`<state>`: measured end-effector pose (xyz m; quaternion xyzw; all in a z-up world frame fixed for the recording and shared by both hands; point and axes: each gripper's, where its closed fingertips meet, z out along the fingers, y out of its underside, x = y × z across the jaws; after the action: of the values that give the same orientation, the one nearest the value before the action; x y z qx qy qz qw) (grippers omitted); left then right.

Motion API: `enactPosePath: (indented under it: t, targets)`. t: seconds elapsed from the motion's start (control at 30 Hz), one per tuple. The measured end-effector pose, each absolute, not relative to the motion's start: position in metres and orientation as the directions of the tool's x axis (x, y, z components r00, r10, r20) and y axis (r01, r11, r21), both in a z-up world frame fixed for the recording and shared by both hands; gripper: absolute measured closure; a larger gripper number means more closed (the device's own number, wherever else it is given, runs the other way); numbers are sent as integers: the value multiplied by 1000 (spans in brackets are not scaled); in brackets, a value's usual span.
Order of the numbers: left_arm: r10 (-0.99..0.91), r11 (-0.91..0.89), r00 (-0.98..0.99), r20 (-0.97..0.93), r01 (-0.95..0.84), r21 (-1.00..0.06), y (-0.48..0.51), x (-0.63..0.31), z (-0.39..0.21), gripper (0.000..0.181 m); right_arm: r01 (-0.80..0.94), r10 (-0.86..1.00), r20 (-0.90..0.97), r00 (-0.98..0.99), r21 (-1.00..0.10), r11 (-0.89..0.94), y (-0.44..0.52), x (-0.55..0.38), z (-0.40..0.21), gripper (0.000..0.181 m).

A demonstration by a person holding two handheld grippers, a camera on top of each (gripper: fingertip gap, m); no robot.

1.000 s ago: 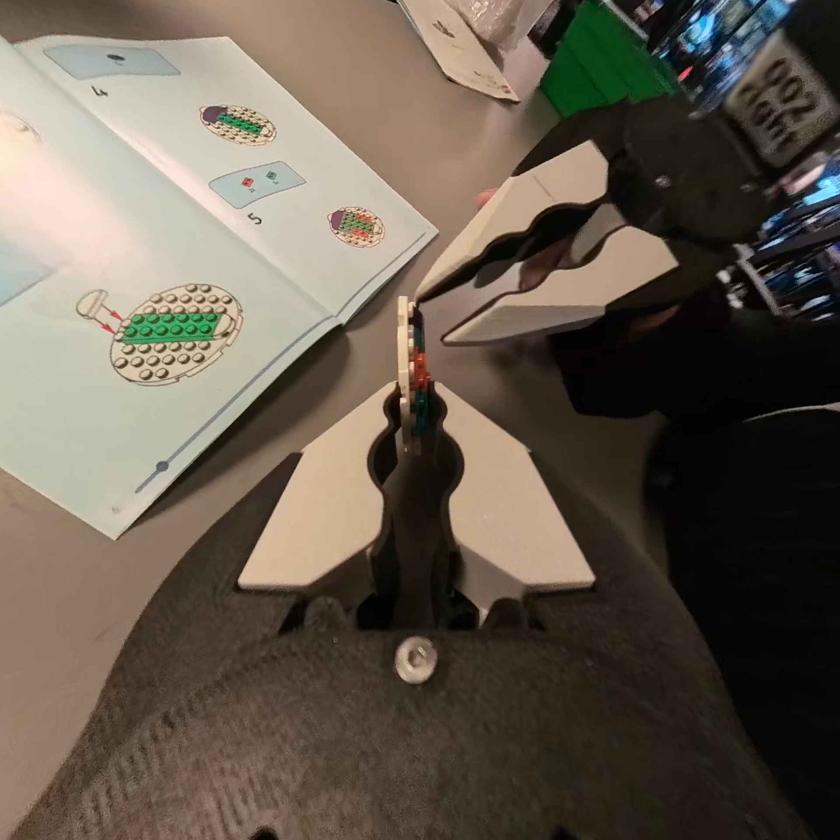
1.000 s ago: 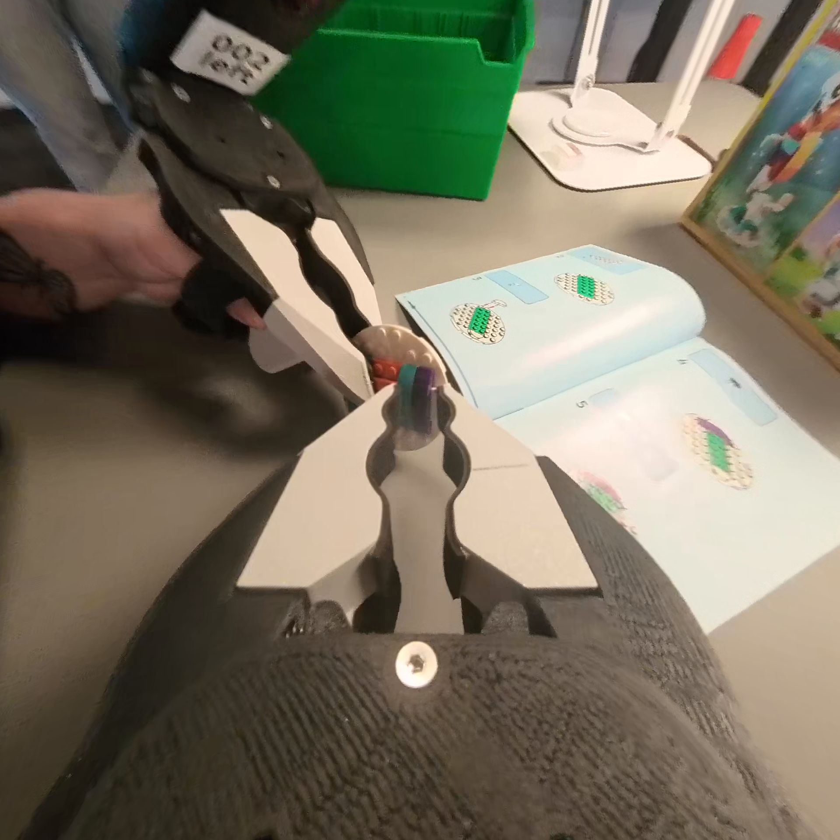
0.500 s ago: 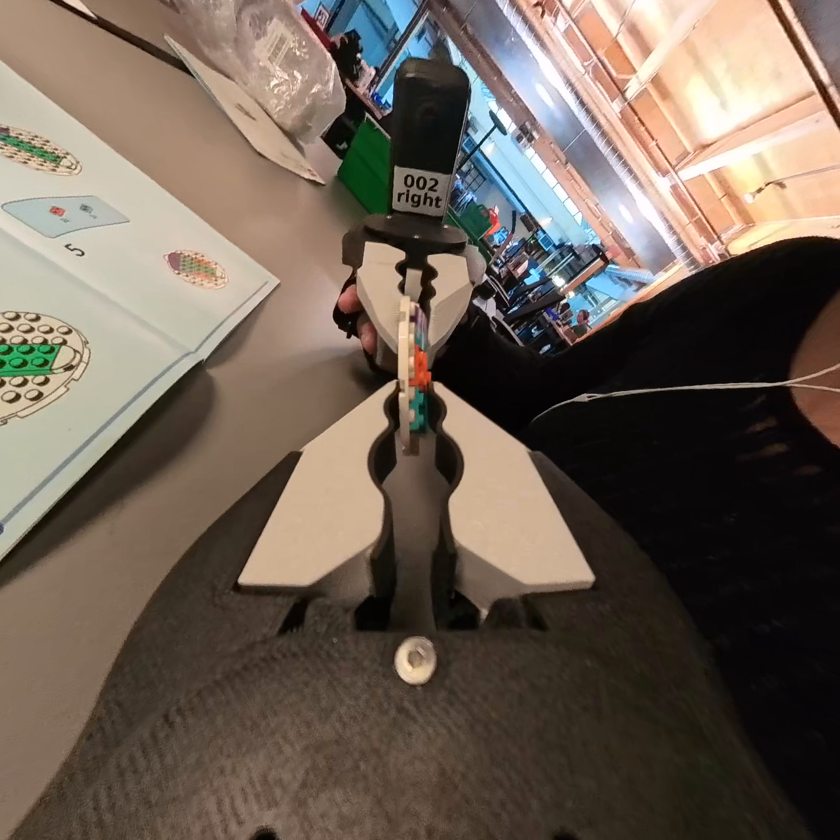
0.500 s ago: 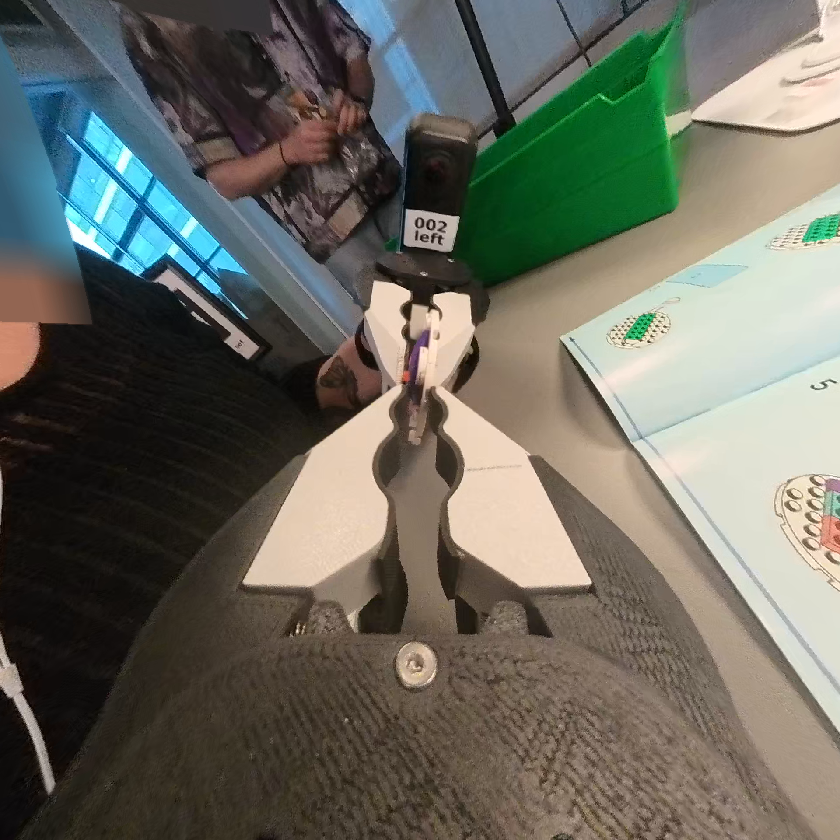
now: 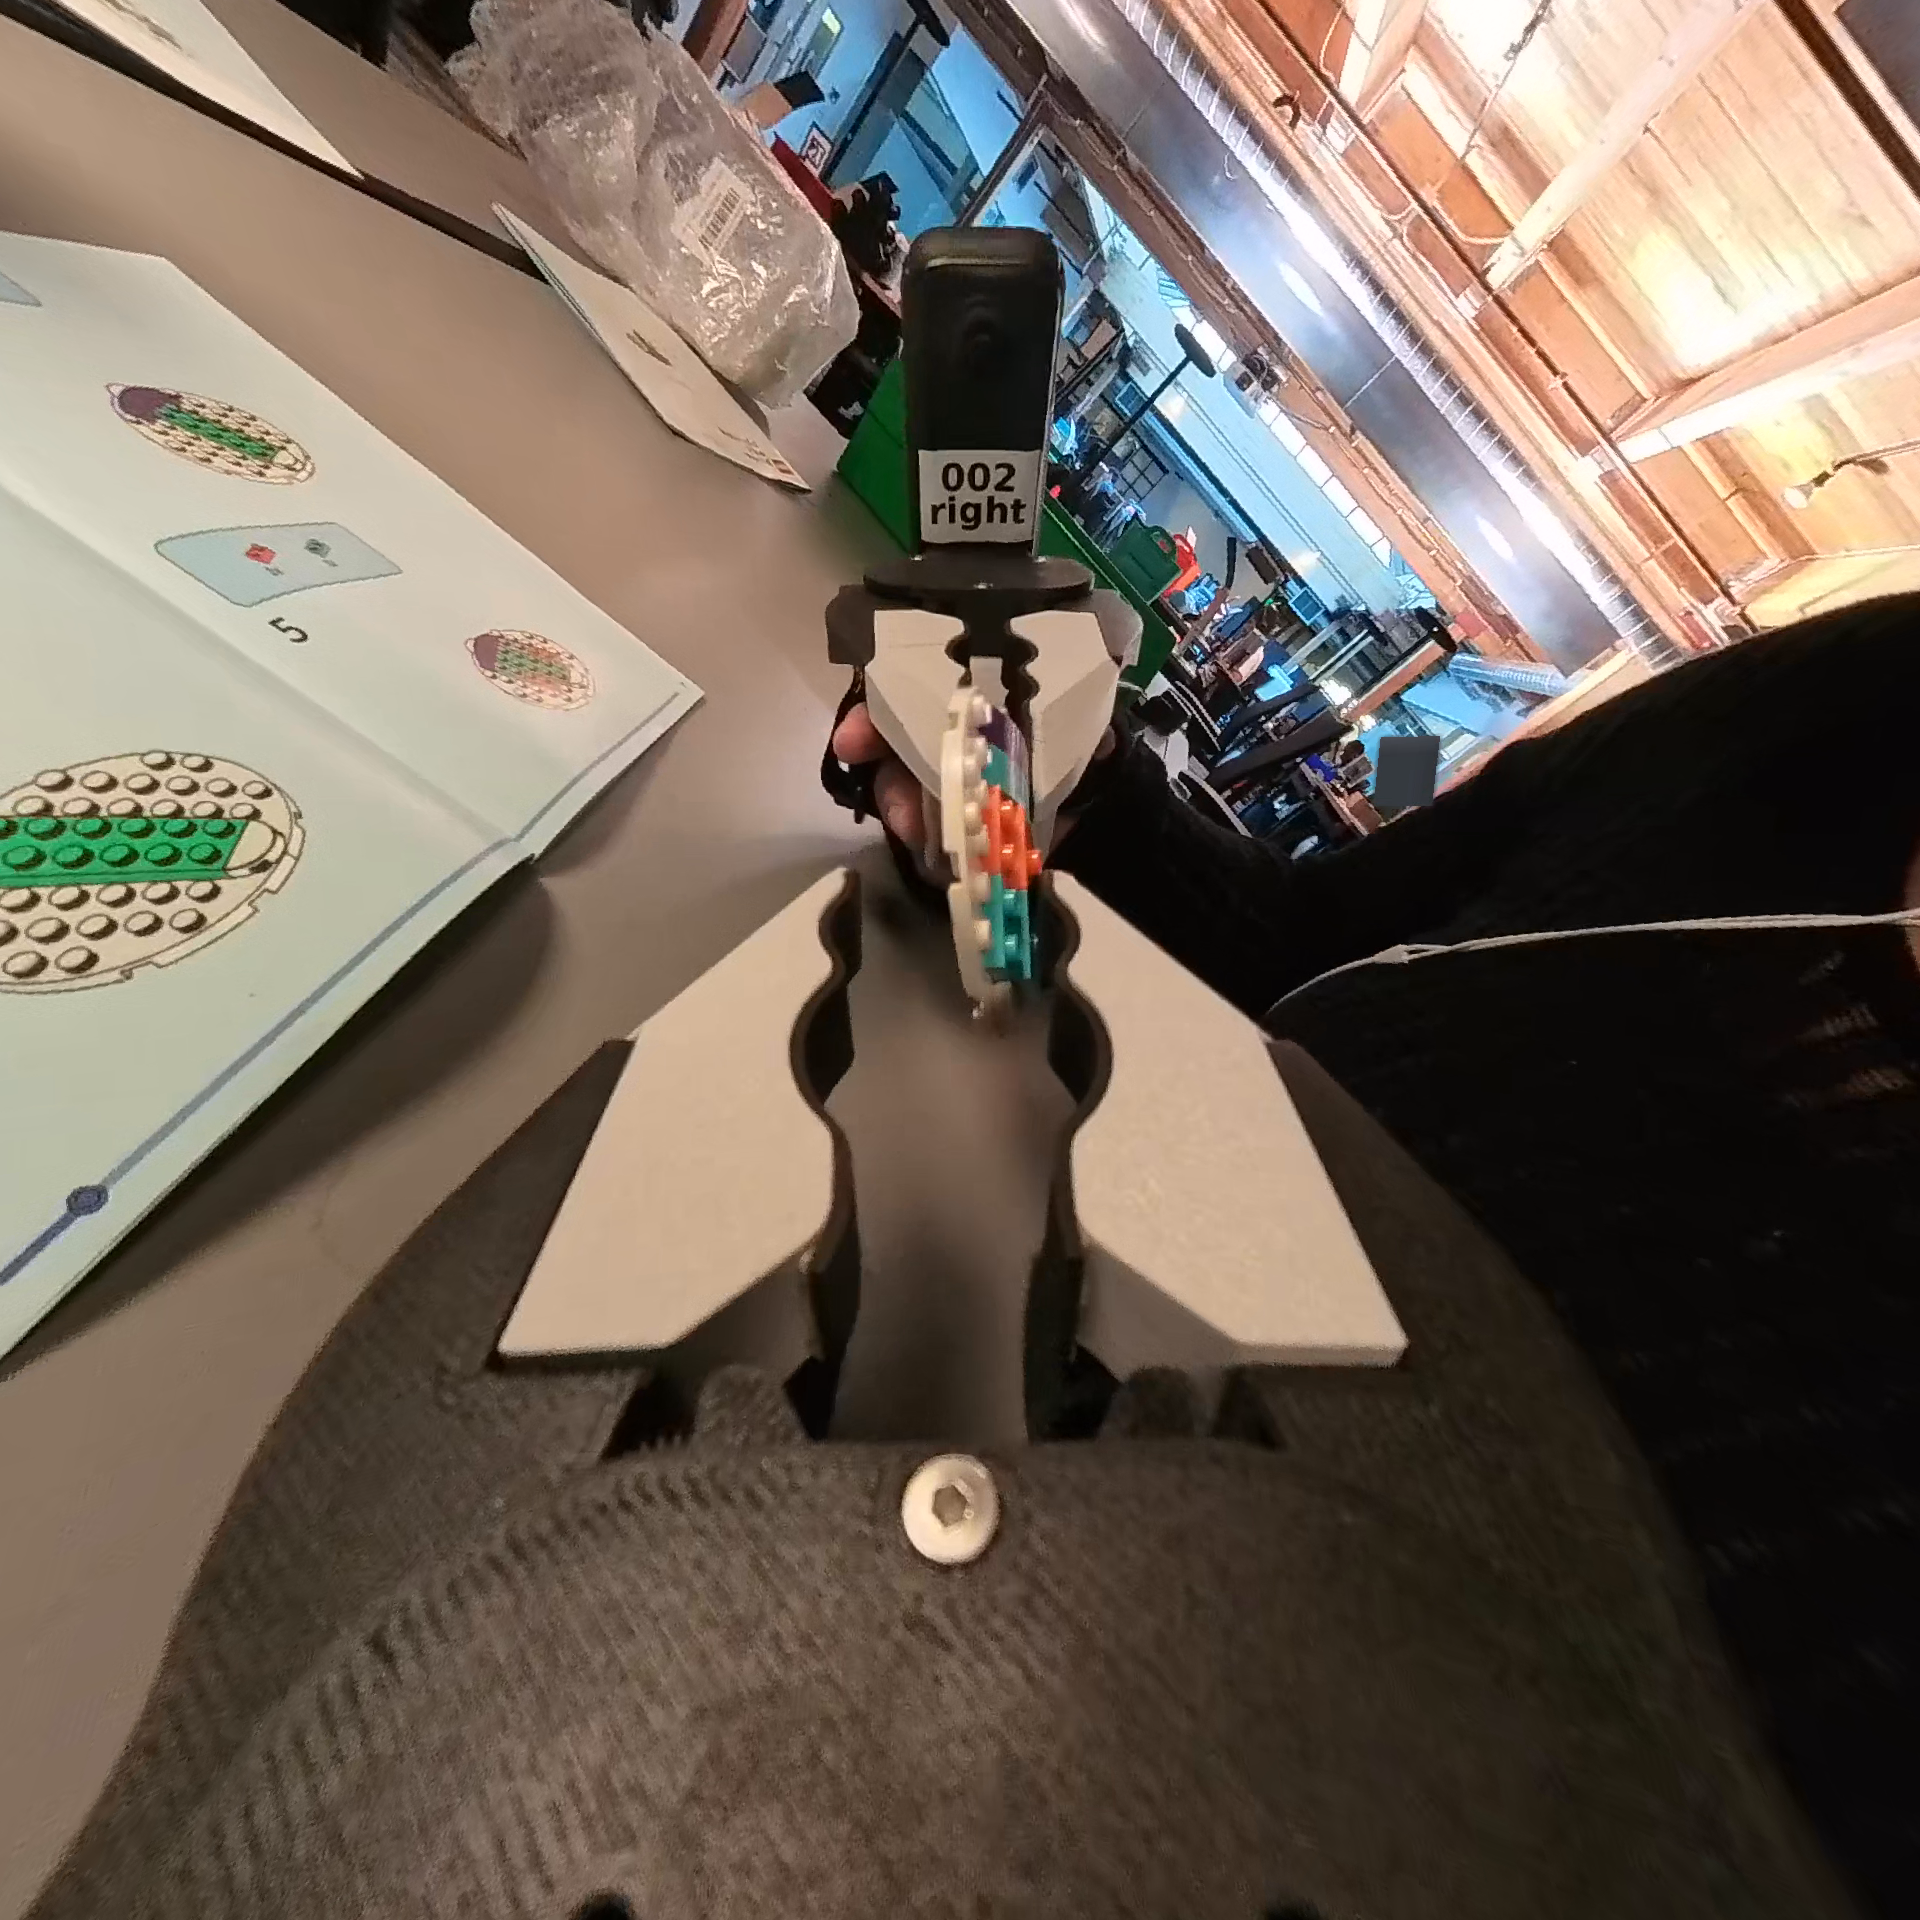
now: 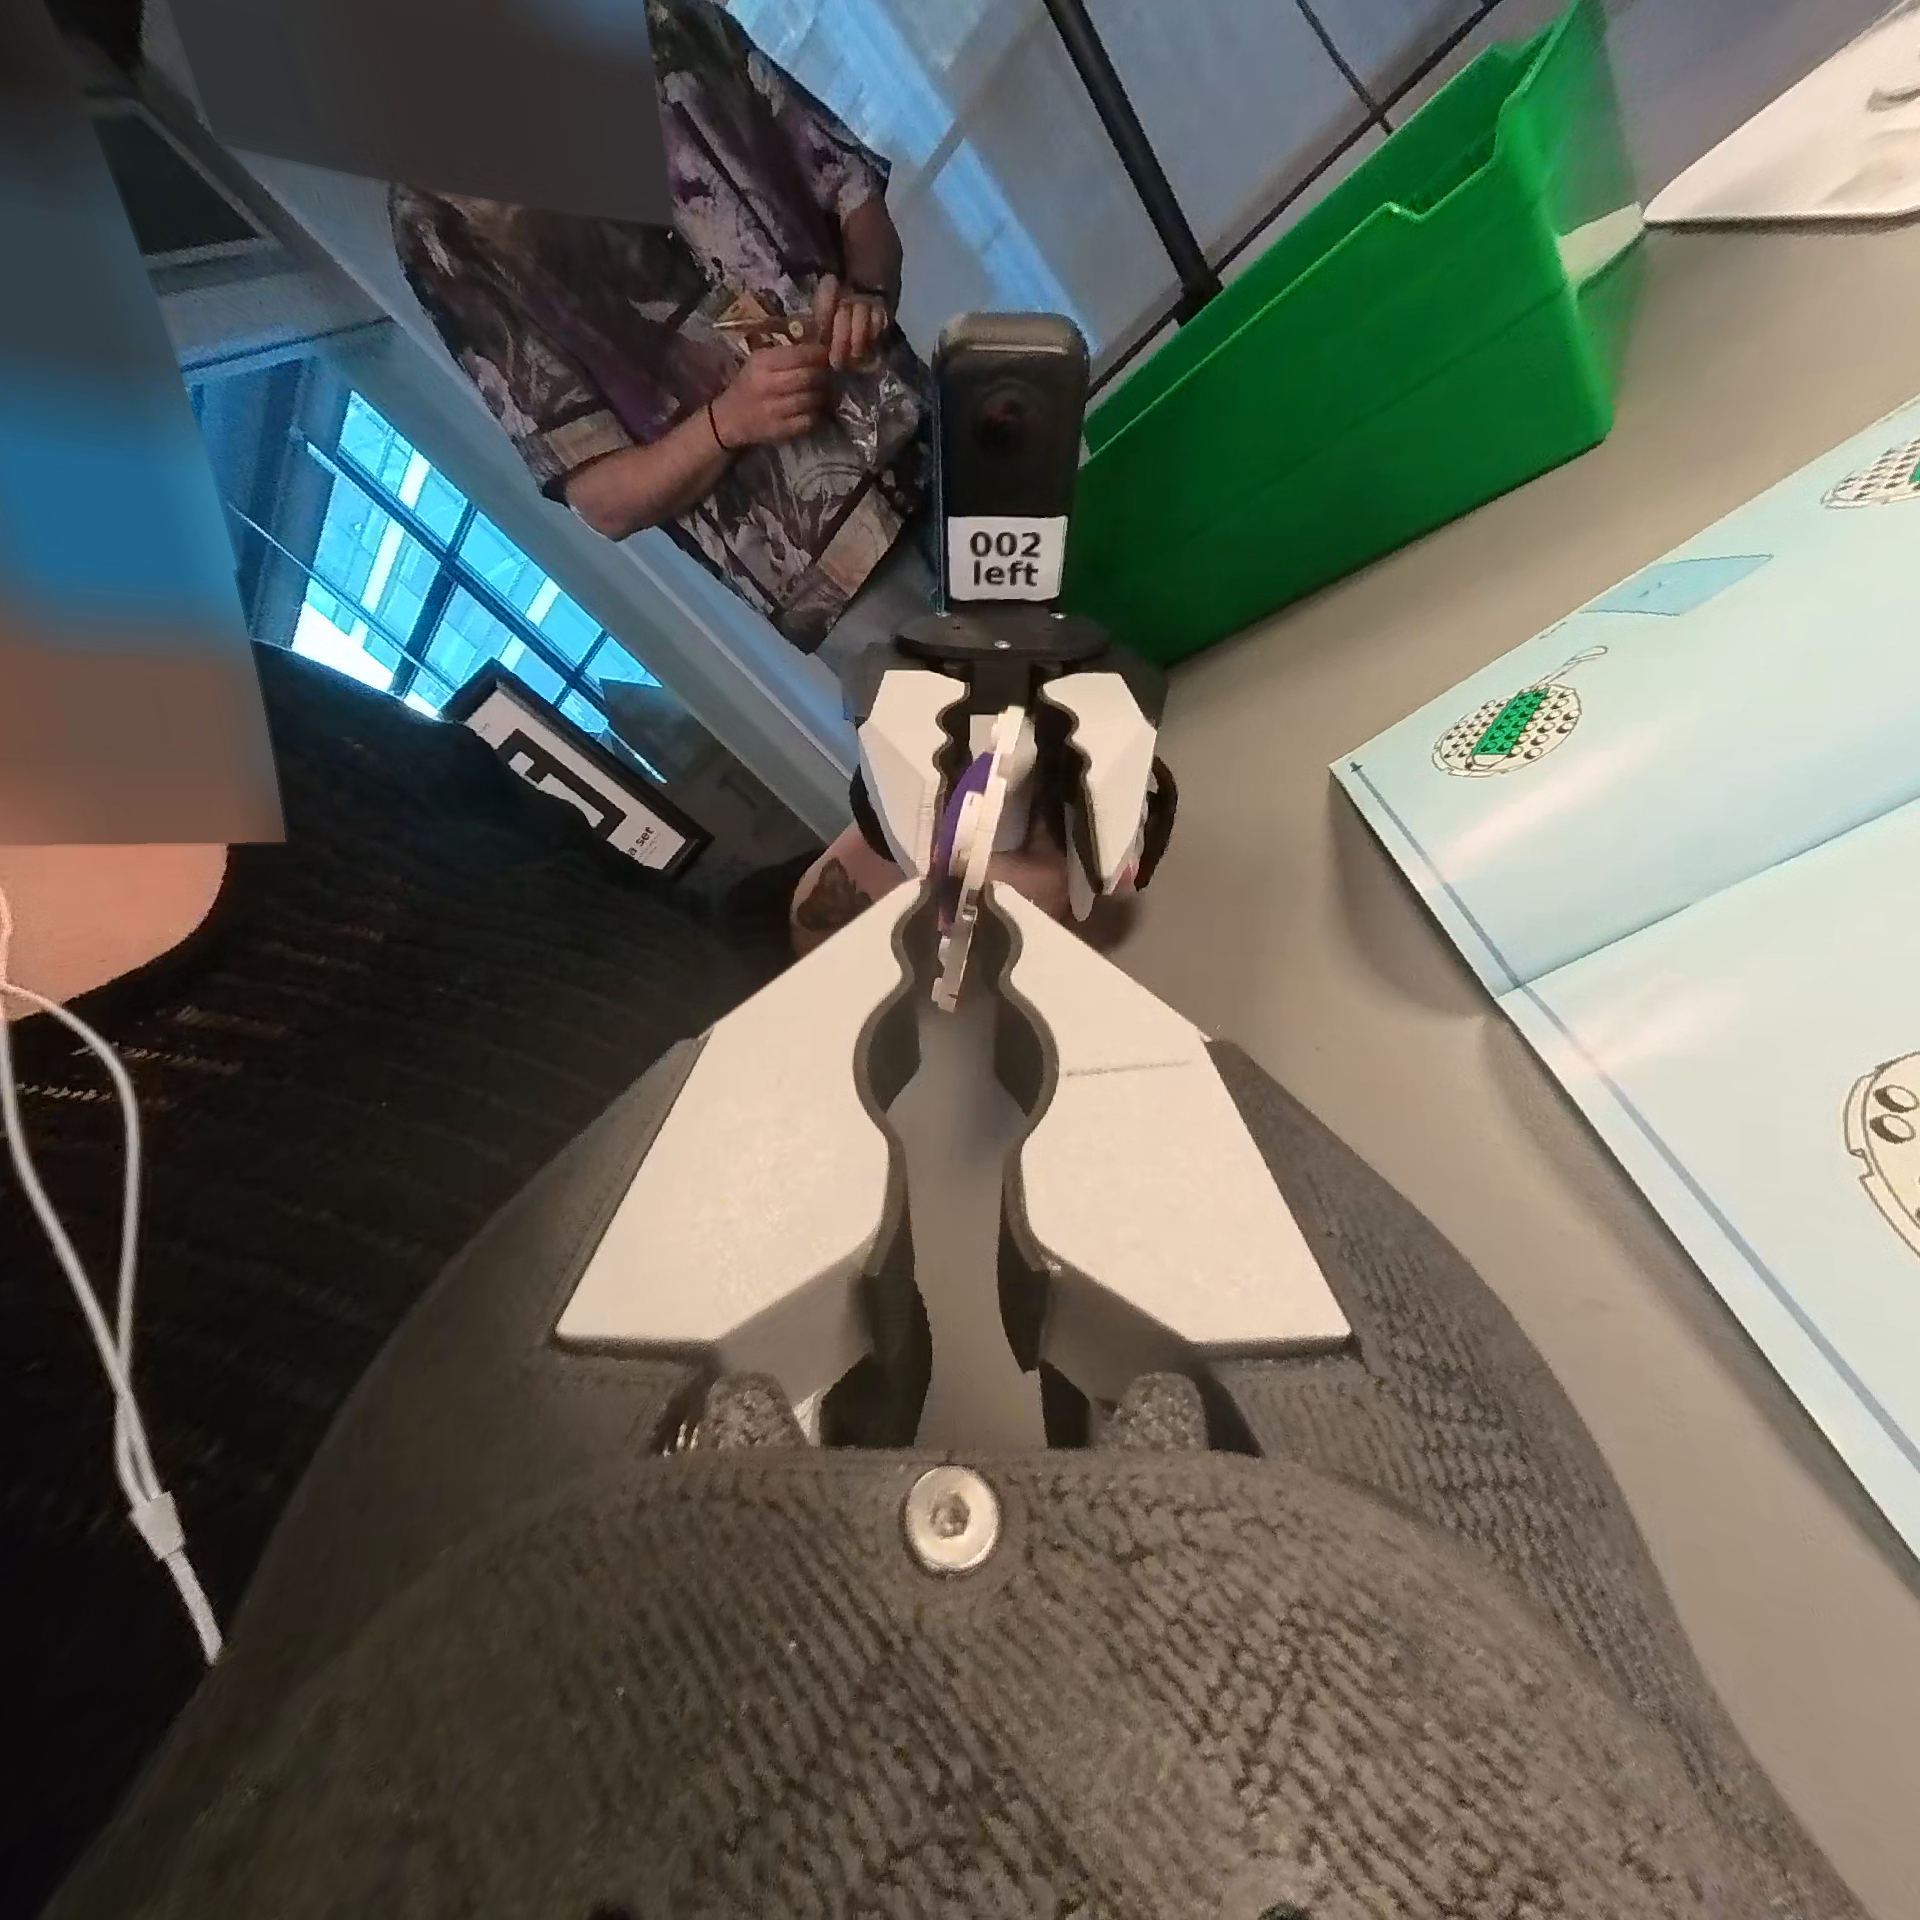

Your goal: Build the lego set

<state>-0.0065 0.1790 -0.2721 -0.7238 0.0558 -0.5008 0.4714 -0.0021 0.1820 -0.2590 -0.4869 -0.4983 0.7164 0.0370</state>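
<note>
Two grippers meet nose to nose in our left wrist view. Our left gripper [image 5: 940, 904] has sprung apart since half a second ago, so the round white Lego plate [image 5: 971, 852], edge-on with one orange [image 5: 1006, 840], one teal [image 5: 1010, 920] and one purple brick [image 5: 1004, 732], now hangs in the right gripper [image 5: 987, 774] alone. One instruction booklet [image 5: 312, 665] lies open on the table [image 5: 665, 436].

From our right wrist view, the right gripper [image 6: 961, 914] pinches the plate [image 6: 971, 883] between both fingertips; the left gripper [image 6: 1003, 821] stands wide. We judge the handover done. One green bin [image 6: 1351, 416] stands behind.
</note>
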Motion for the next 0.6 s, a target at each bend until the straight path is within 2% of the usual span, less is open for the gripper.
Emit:
enactPosePath:
  t: [0.27,0.4,0.47,0.6]
  targets:
    - [-560,-540,451,695,438,-719,176,-15,-265,149,401,533,-673,-513,-737,-545,193,-1,-255,176]
    - [-566,-560,372,736,481,-674,176,-14,-259,161,424,524,-673,-522,-738,-525,187,0,-258,176]
    - [-567,-578,357,743,470,-667,174,-12,-260,175,432,536,-662,-524,-749,-502,184,0,-260,176]
    - [-524,-558,418,743,490,-669,182,-18,-264,175,395,635,-613,-470,-790,-470,193,-7,-265,173]
